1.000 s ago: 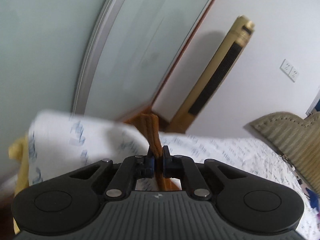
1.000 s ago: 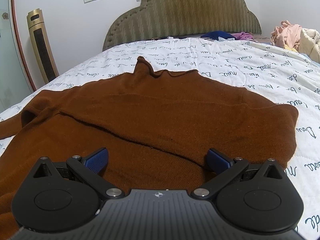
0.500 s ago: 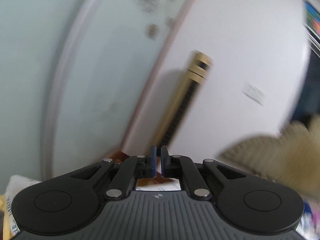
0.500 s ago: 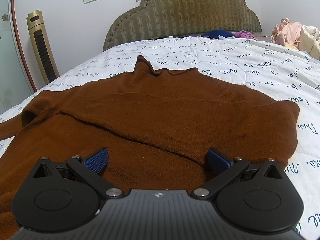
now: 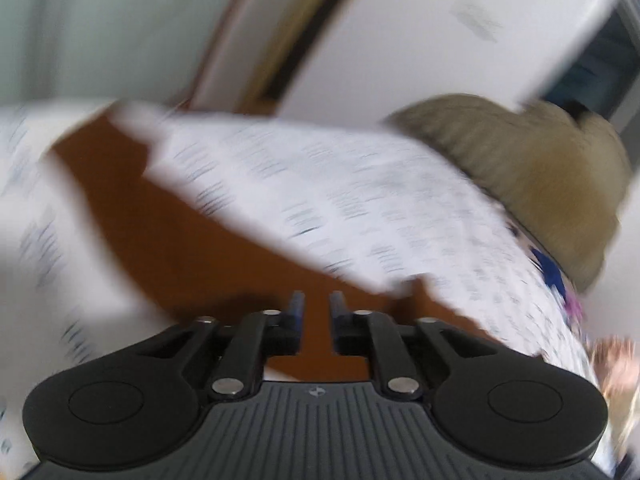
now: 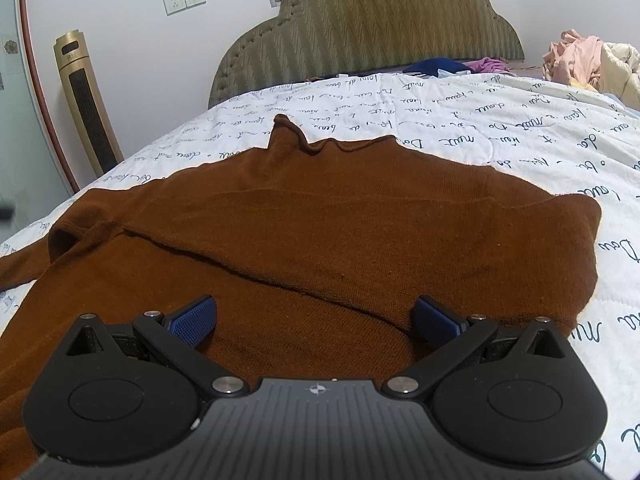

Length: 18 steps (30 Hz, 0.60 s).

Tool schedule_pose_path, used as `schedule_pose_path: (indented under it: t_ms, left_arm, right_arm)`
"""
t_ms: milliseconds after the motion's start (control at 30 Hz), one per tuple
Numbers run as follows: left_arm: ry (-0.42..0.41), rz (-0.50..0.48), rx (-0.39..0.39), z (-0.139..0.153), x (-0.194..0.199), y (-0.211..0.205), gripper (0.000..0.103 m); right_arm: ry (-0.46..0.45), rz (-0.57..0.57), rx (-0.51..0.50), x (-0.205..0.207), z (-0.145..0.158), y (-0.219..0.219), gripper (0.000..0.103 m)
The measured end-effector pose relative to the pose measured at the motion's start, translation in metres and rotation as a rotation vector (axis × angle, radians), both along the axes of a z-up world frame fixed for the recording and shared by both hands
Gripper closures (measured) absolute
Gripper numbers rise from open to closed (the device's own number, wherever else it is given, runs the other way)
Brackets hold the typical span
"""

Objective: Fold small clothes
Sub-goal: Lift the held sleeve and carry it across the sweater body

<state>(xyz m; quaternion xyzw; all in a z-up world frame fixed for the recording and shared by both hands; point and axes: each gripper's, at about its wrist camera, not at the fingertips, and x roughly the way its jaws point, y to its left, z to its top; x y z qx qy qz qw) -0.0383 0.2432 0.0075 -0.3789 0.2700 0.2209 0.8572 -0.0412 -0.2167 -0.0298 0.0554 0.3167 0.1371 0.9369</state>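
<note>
Rust-brown knit sweater (image 6: 320, 220), script-print bed quilt (image 6: 500, 128) | left gripper (image 5: 316, 304) just opening, narrow, empty: we release sleeve | right gripper (image 6: 316, 316) wide, empty

left gripper (image 5: 316, 308): jaws just opened a slit, nothing pinched
sweater (image 5: 168, 240): brown band, lower centre to left (blurred)
bedspread (image 5: 340, 200): white, printed, centre
headboard (image 5: 540, 184): right

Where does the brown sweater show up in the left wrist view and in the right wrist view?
Left wrist: brown sweater runs as a blurred band from upper left down to the tongs at bottom centre.
Right wrist: the sweater lies spread across the middle, on the bed.
Shared landmark: the olive headboard.
</note>
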Motion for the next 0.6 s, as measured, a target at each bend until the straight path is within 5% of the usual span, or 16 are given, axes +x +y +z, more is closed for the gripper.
schedule_pose_path:
  t_ms: [167, 267, 300, 533, 567, 600]
  left_arm:
    - [-0.057, 0.085, -0.1, -0.028, -0.046, 0.043, 0.058]
    - [-0.111, 0.154, -0.137, -0.027, -0.064, 0.062, 0.021]
    - [-0.135, 0.197, -0.163, -0.029, -0.068, 0.072, 0.02]
    - [-0.158, 0.264, -0.248, -0.033, -0.054, 0.108, 0.022]
    - [-0.153, 0.274, -0.241, -0.031, -0.051, 0.108, 0.035]
    - [-0.14, 0.284, -0.233, -0.027, -0.051, 0.11, 0.071]
  right_arm:
    - [0.0, 0.0, -0.004, 0.0, 0.0, 0.002, 0.0]
    - [0.002, 0.0, -0.013, 0.0, 0.0, 0.003, 0.0]
    - [0.002, 0.0, -0.018, 0.0, 0.0, 0.003, 0.0]
    - [0.003, 0.0, -0.039, 0.0, -0.001, 0.007, 0.0]
    - [0.003, 0.0, -0.042, 0.0, -0.001, 0.007, 0.0]
    - [0.003, 0.0, -0.043, 0.0, -0.001, 0.008, 0.0]
